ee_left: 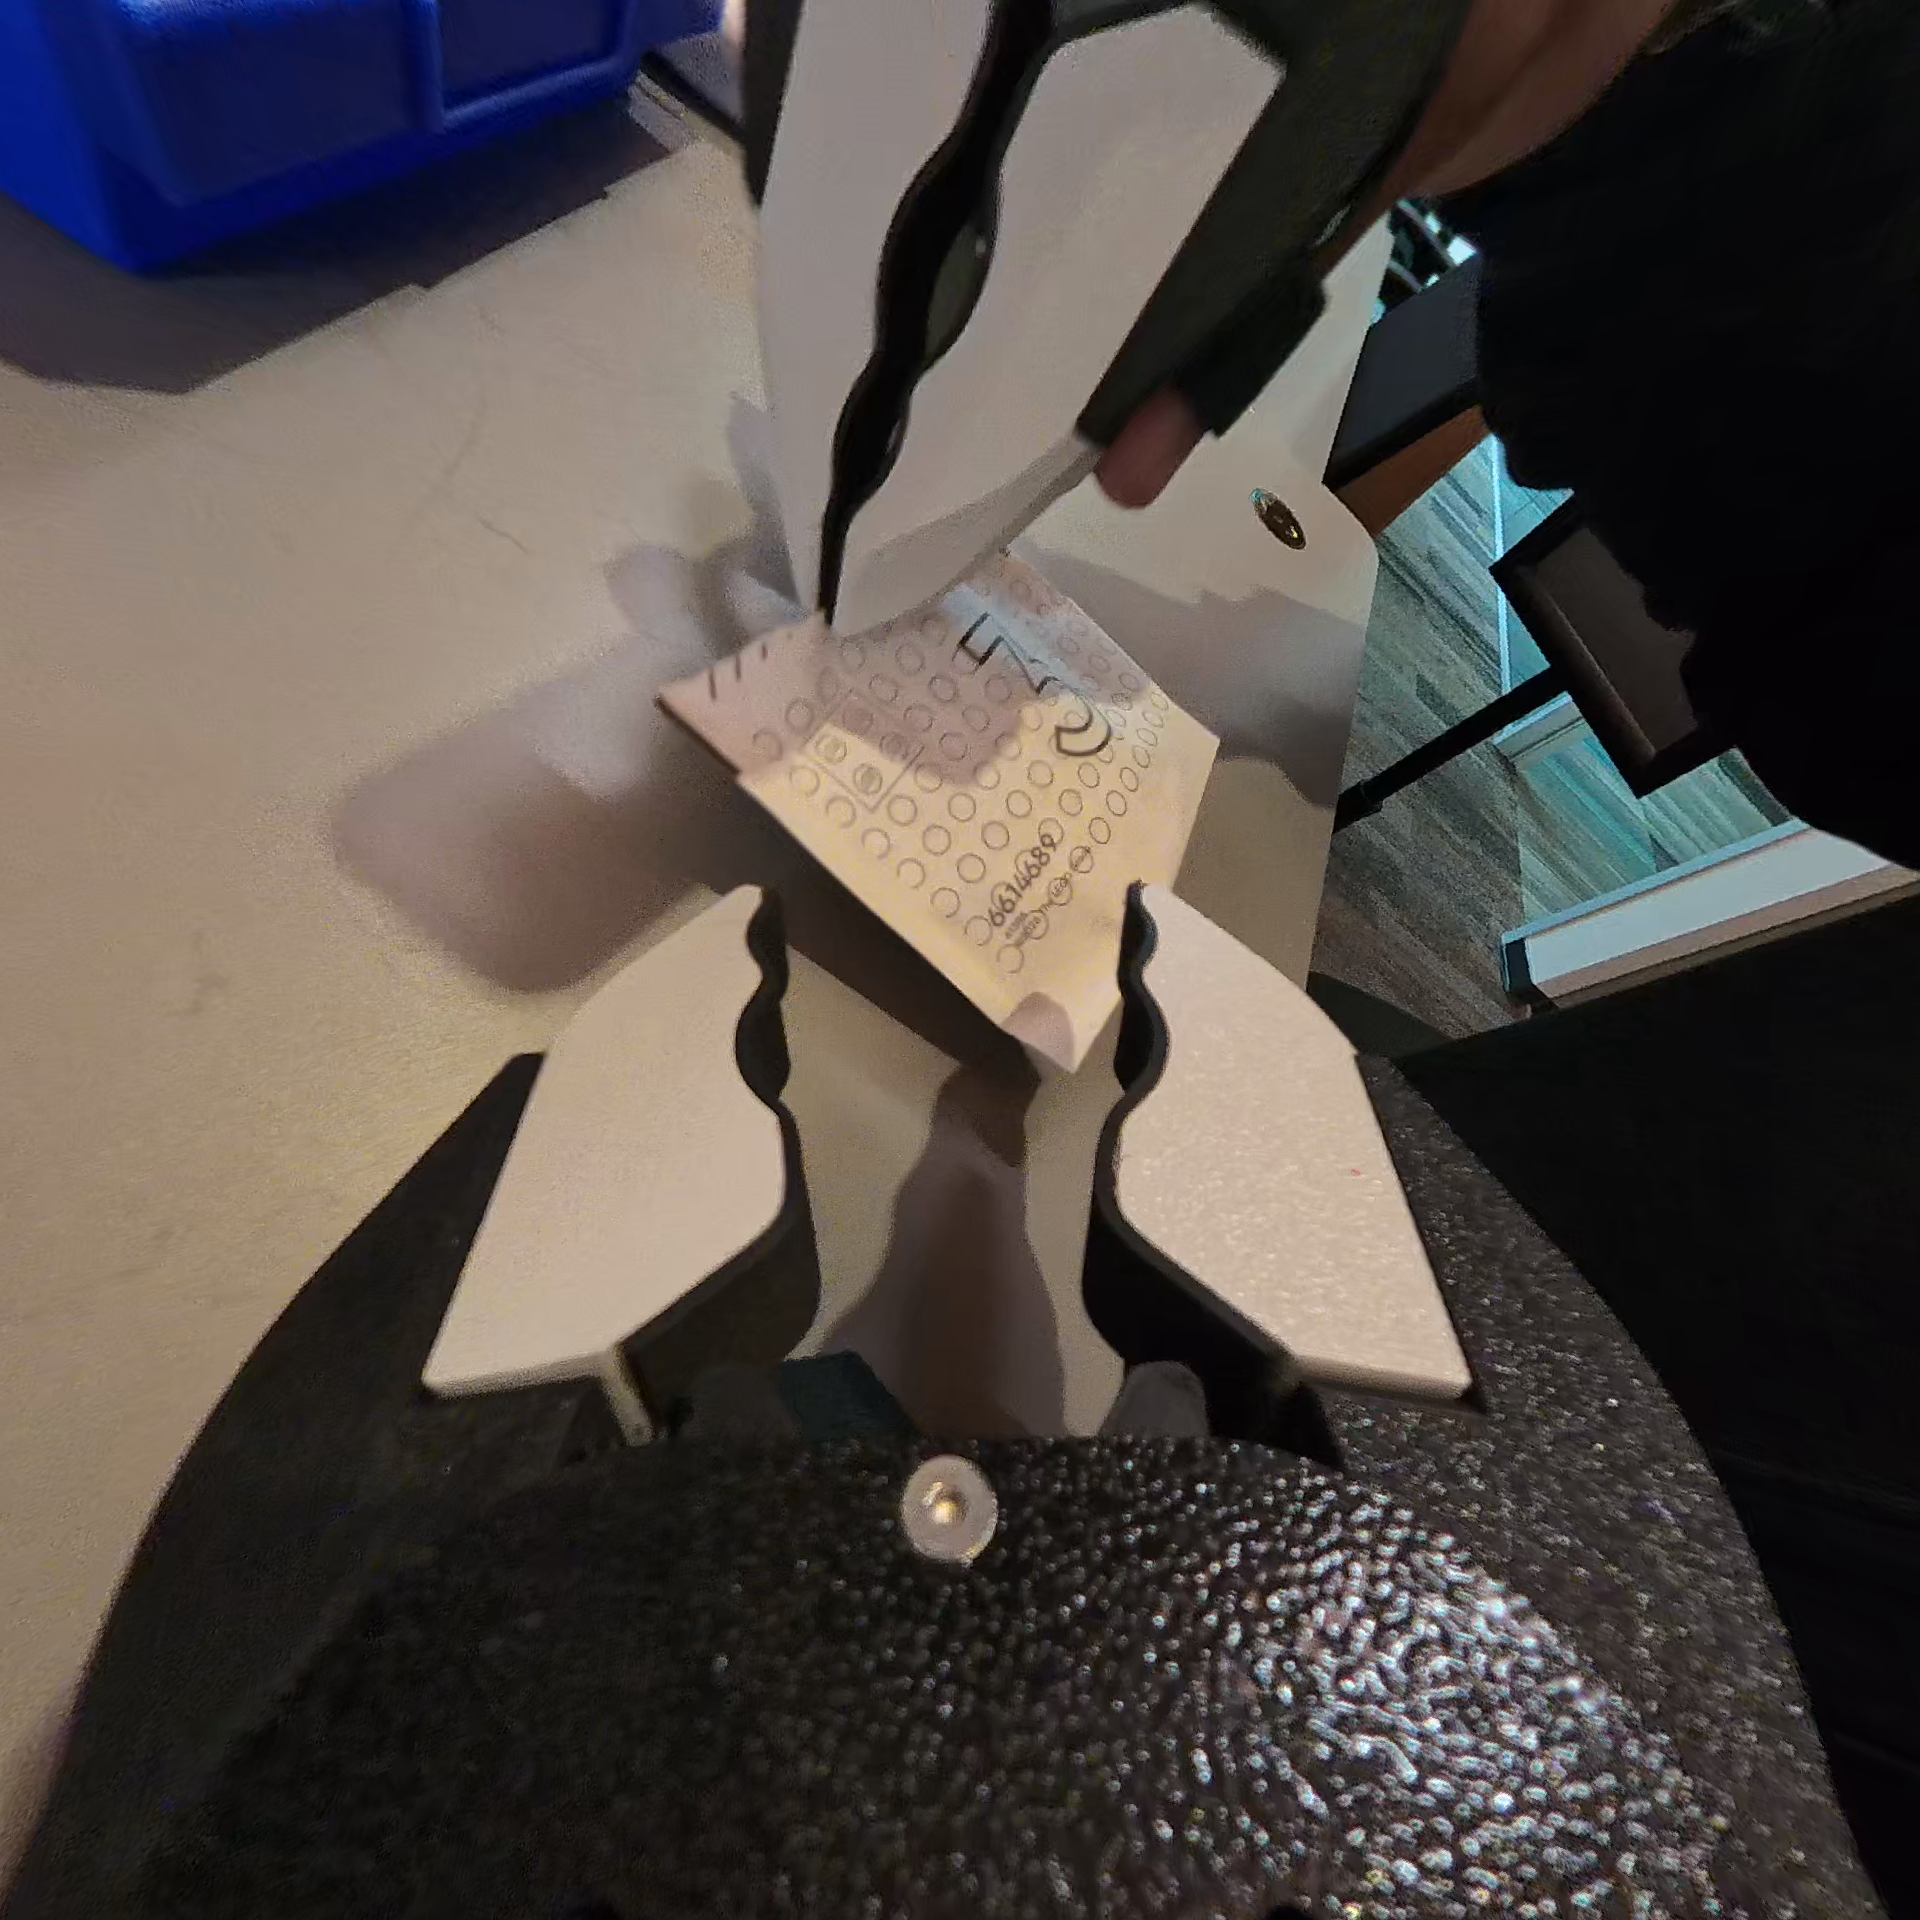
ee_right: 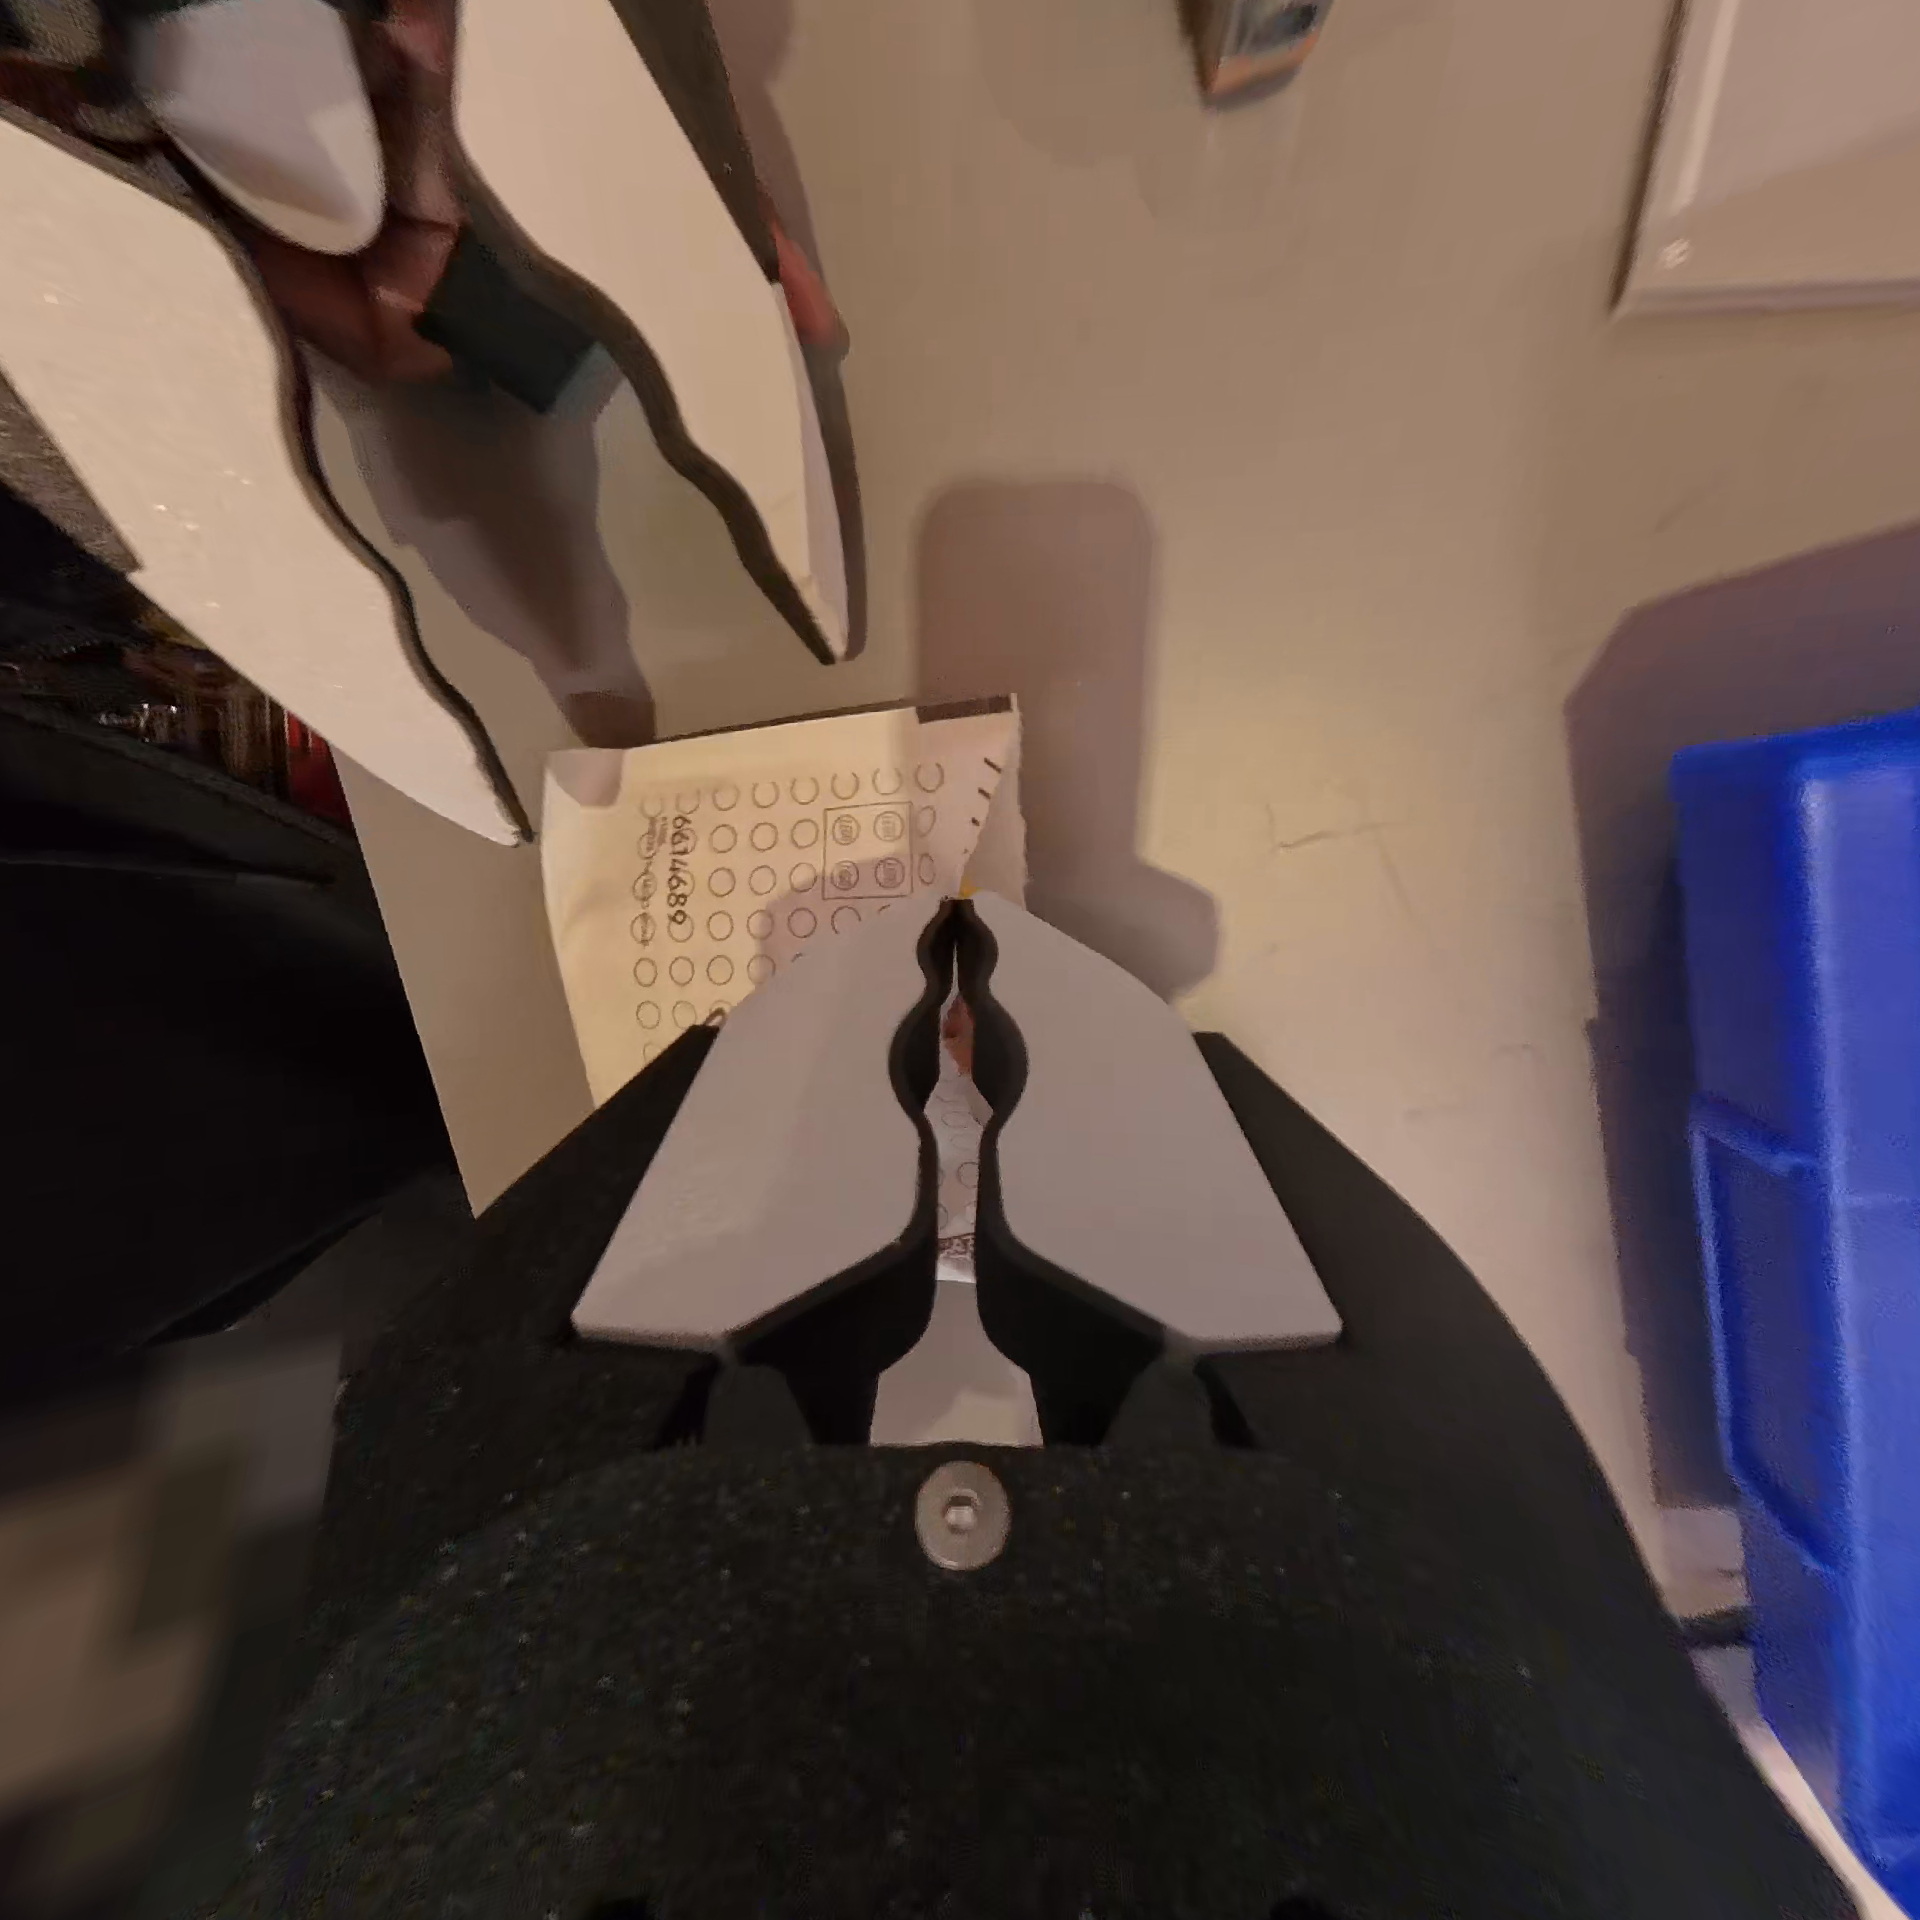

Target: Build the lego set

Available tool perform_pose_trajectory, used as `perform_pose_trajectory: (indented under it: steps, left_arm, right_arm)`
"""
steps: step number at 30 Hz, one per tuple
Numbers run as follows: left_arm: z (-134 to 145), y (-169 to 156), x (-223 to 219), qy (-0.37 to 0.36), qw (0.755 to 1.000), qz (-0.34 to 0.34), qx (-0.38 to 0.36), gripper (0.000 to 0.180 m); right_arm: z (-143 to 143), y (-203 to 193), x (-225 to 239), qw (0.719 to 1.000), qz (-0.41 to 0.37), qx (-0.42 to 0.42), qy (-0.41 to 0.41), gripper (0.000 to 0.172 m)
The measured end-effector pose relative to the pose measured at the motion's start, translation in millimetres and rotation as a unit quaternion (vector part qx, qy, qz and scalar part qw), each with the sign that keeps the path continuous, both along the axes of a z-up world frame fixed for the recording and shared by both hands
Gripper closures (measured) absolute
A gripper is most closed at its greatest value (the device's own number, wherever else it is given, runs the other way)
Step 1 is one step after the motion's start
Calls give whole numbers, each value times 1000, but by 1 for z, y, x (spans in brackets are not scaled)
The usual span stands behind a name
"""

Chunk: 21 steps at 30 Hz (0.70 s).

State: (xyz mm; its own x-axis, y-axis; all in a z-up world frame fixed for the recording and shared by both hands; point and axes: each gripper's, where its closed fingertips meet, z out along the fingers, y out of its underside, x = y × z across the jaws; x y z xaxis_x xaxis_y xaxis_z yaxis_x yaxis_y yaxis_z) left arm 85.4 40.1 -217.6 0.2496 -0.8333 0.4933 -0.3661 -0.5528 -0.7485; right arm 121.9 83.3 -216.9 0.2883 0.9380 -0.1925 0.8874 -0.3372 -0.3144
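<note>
While our left gripper (ee_left: 951, 940) stands wide apart, a paper bag (ee_left: 966, 810) printed with circles hangs between its fingers, above the desk (ee_left: 260, 727), pinched at its far edge by the right gripper (ee_left: 831, 613).

From the right wrist, our right gripper (ee_right: 954, 909) clamps the bag's torn edge; a blue bin (ee_right: 1818, 1195) sits beside.

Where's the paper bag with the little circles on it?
The paper bag is above the pale table, in the middle of both views. The right gripper pinches its torn edge, and the open left gripper has one corner between its fingers.
</note>
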Motion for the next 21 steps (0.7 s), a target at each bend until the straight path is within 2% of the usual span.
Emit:
perform_pose_trajectory:
  steps: [4,13,15,18,21]
  left_arm:
    - [0,6,-1,-2,1000,16,-9,110]
    - [-3,-9,15,9,999,-41,-16,108]
    - [-4,-12,19,14,998,-57,-10,118]
    - [-1,-16,24,6,997,-74,5,148]
    - [2,-18,26,0,996,-85,20,155]
  right_arm:
    - [20,-4,-2,999,-4,45,29,172]
    - [52,-11,-16,985,-6,156,70,172]
    - [59,-13,-21,980,0,181,83,172]
    - [67,-19,-26,973,10,210,99,172]
    - [70,-23,-25,967,16,231,107,172]
